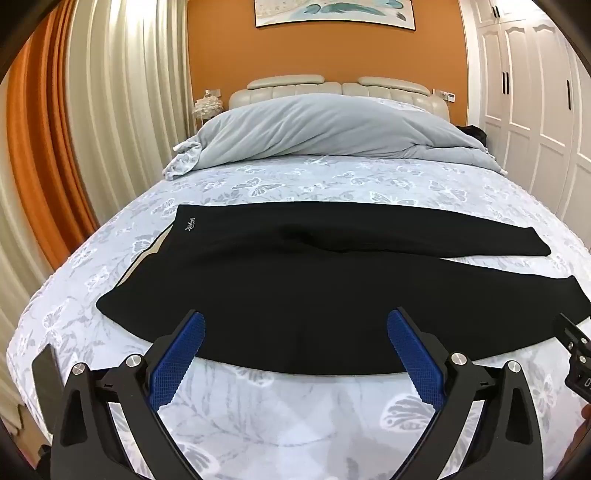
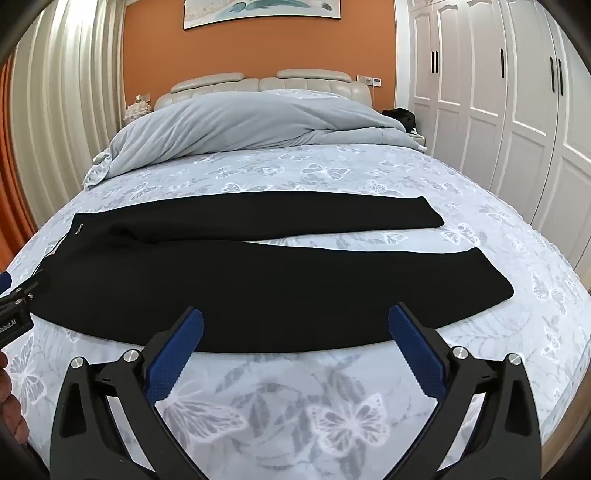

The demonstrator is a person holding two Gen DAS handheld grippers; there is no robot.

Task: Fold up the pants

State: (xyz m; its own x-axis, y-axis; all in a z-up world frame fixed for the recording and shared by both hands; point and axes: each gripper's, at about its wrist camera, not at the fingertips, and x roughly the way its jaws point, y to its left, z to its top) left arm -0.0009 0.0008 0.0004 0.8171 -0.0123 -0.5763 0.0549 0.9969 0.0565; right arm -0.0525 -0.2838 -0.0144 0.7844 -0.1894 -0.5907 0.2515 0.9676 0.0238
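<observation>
Both tongs (image 1: 295, 321) (image 2: 295, 319) gape; pants (image 2: 236, 280) waistband partly hidden.

- Location: a bedroom in a home.
- A wide bed (image 1: 295, 184) fills the room, with a butterfly-print sheet (image 2: 332, 166) and a padded cream headboard (image 1: 295, 88).
- A grey duvet (image 1: 314, 129) lies bunched at the head end.
- White panelled wardrobe doors (image 2: 498, 92) line one side.
- Cream and orange curtains (image 1: 74, 129) hang opposite.
- A framed picture (image 1: 332, 11) hangs on the orange wall (image 1: 221, 55).
</observation>
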